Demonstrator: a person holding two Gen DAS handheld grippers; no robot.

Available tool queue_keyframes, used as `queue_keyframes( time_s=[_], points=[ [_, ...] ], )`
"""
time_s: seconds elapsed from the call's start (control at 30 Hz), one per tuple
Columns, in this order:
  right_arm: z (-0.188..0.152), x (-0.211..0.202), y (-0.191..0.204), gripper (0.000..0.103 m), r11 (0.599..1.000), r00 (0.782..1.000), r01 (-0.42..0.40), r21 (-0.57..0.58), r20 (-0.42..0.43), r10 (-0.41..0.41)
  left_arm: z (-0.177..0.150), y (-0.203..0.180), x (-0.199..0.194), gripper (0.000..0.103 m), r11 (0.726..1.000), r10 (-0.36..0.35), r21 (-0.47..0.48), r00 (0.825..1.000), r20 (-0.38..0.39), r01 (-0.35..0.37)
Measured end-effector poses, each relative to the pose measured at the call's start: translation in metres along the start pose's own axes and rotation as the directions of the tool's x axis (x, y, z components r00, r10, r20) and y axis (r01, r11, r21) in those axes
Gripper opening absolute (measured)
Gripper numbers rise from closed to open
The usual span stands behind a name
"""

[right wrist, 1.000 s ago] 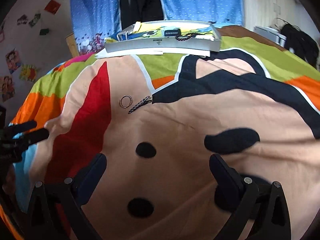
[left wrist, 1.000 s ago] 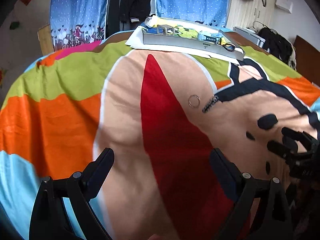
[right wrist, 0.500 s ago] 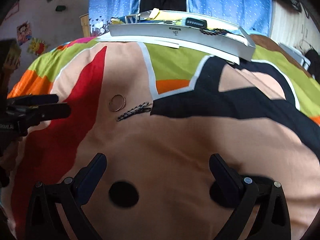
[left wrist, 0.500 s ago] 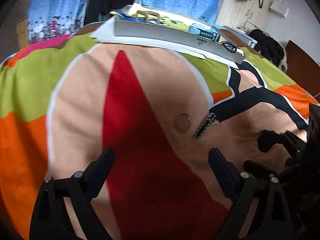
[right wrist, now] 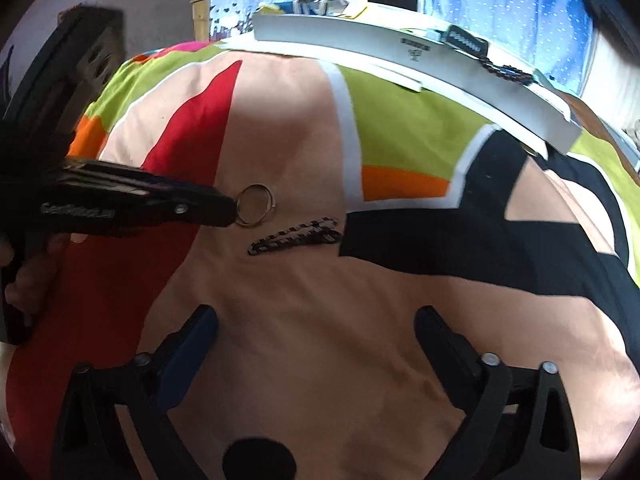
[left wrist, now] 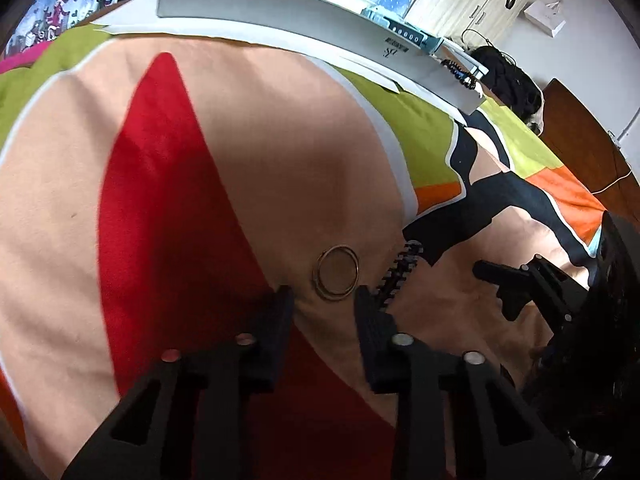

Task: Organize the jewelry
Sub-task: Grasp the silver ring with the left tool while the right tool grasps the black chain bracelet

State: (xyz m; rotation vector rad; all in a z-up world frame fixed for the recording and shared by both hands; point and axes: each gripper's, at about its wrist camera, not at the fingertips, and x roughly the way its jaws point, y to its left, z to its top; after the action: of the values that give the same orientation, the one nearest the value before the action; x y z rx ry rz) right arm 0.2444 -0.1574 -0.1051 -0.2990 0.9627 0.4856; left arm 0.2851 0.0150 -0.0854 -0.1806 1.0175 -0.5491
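left gripper (left wrist: 324, 304) part-closed, fingertips set at near edge of ring (left wrist: 337, 272) on bedspread (left wrist: 280, 140); grip cannot be confirmed. dark chain (right wrist: 296, 237) lies beside ring, uncollected. right gripper (right wrist: 316, 336) wide open, empty. tray (right wrist: 400, 50) well apart, some pieces already stowed.

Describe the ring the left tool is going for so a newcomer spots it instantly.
On the bedspread, find the peach patch right of the red wedge. The ring lies there, just ahead of the left tool. It is a thin metal hoop; the neighbouring hair clip is dark, straight and toothed.
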Motion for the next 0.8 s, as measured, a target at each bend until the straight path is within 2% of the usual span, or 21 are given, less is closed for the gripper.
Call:
queue_keyframes(
  time_s=[0.07,0.27,0.37,0.7,0.8],
  points=[
    [0.002,0.005,0.001,0.094,1.000,1.000,-0.002,-0.007,-0.011,0.001,0.004,0.001,0.002,0.018,1.000,-0.003,0.002,1.000,-0.011,0.003],
    [0.012,0.015,-0.004,0.091,1.000,1.000,-0.004,-0.001,-0.017,0.004,0.016,0.018,0.010,0.003,0.999,0.019,-0.038,0.999,-0.040,-0.020],
    [0.016,0.018,-0.004,0.089,1.000,1.000,-0.007,-0.011,-0.016,0.007,0.015,0.029,0.009,0.003,0.997,-0.014,-0.078,0.999,-0.041,0.011],
    [0.034,0.026,-0.001,0.082,0.999,1.000,-0.001,-0.041,0.006,0.001,0.012,0.044,0.002,0.002,0.994,-0.050,-0.102,0.999,-0.016,0.048],
    [0.040,0.026,-0.001,0.075,0.998,1.000,0.002,-0.056,0.017,-0.001,0.012,0.041,0.004,0.002,0.993,-0.048,-0.105,0.999,-0.007,0.047]
  ],
)
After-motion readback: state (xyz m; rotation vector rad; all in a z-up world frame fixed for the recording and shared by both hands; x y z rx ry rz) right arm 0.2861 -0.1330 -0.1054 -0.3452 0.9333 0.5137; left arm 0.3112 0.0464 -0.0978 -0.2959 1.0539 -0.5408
